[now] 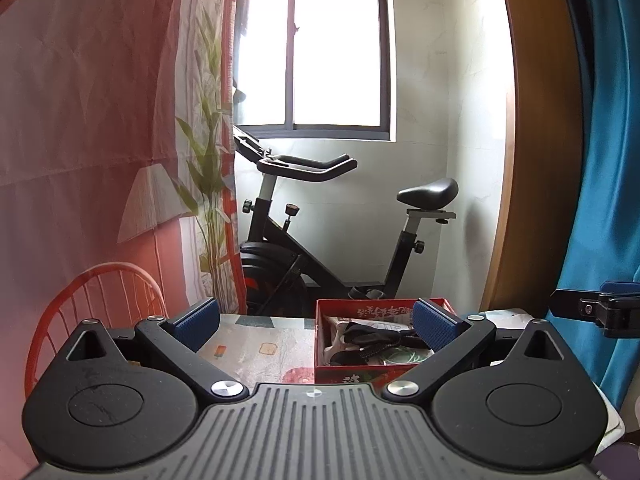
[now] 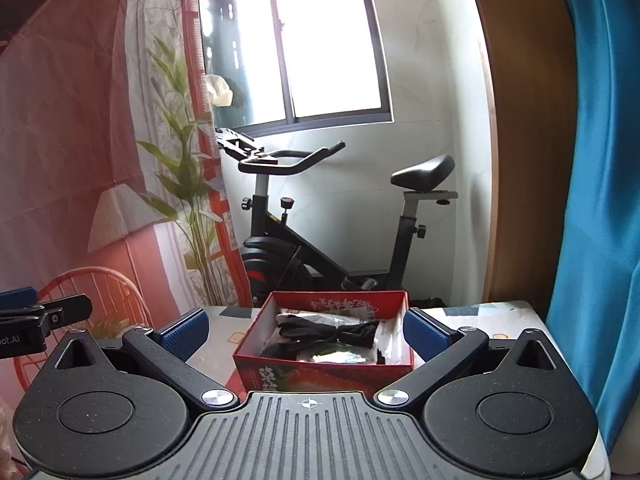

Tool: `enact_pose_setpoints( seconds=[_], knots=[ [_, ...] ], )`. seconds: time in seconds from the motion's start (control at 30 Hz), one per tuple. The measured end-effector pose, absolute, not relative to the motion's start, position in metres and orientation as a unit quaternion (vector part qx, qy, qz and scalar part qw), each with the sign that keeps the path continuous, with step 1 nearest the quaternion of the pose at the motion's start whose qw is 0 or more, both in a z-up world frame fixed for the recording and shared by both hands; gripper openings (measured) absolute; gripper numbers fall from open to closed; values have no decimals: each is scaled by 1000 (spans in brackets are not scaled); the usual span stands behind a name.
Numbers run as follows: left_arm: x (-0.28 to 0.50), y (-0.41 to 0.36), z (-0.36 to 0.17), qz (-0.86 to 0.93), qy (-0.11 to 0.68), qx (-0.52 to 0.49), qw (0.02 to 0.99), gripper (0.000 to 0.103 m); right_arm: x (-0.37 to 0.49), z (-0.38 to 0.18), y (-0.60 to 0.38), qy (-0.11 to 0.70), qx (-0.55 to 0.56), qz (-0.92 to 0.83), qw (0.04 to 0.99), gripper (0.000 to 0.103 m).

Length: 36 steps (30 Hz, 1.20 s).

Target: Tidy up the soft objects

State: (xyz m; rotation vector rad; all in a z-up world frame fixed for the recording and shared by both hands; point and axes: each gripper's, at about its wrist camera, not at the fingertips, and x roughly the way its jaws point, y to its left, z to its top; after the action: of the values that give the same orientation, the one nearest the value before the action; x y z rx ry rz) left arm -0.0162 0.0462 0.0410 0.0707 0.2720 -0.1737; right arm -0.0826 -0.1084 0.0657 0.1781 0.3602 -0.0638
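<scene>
We hold our left gripper (image 1: 316,322) and right gripper (image 2: 306,332) side by side above the patterned table (image 2: 224,344), both with jaws spread wide and empty, facing the red box (image 2: 320,372) of dark soft items (image 2: 340,332) (an exercise bike (image 2: 320,220) stands beyond).

Between the right jaws, the red box (image 2: 320,372) has its near lower edge hidden behind the gripper body, and the dark soft things (image 2: 336,332) heaped inside are too tangled to tell apart. In the left wrist view the right-hand jaw covers that box's far right corner, and the other gripper (image 1: 600,310) is cut off by the right edge.
</scene>
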Motion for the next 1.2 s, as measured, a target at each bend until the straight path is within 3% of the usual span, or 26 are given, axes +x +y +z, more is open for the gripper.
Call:
enact_pose_setpoints(
  seconds=[1.2],
  knots=[
    [-9, 58, 41, -100, 148, -6, 984, 103, -86, 65, -105, 167, 60, -55, 982, 103]
  ],
)
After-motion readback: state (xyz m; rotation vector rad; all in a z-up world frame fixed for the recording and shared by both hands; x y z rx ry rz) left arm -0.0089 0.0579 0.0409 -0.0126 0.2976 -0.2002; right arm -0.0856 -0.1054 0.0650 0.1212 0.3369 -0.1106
